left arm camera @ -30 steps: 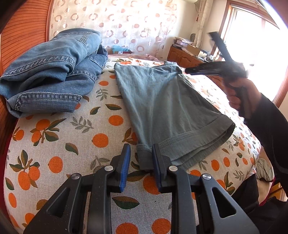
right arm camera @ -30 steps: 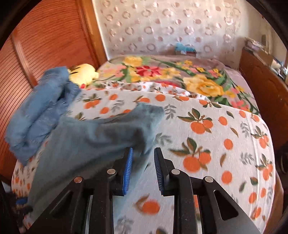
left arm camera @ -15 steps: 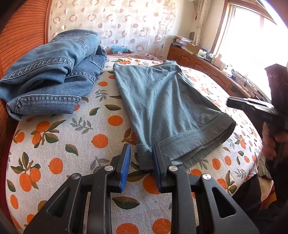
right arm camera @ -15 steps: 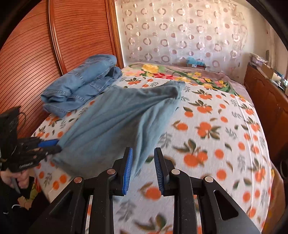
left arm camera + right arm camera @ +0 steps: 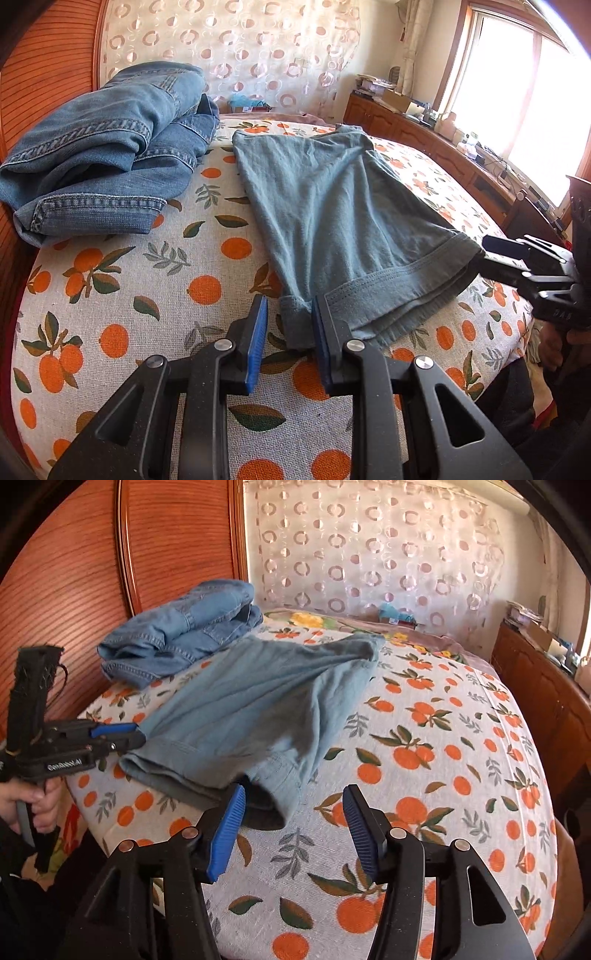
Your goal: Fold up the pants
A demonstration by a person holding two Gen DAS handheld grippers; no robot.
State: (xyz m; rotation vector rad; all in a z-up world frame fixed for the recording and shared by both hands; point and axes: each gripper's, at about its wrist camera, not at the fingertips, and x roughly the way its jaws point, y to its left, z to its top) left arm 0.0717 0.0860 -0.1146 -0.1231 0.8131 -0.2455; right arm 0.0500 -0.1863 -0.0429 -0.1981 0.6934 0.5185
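Two tools at the pants' [image 5: 343, 206] hem: left tool [image 5: 290, 325] pinching one corner, right tool [image 5: 293, 823] spread, just opened, beside the other corner.

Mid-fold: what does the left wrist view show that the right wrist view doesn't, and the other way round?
Left wrist only: the bright window and the right hand.
Right wrist only: the left hand, and how wide the right tool stands. Its jaws have just been opening, with a hem corner at the gap, ungripped.
Both: the pants, the left tool closed on their other hem corner, the folded jeans, the orange-print bedspread and the ring-pattern curtain.
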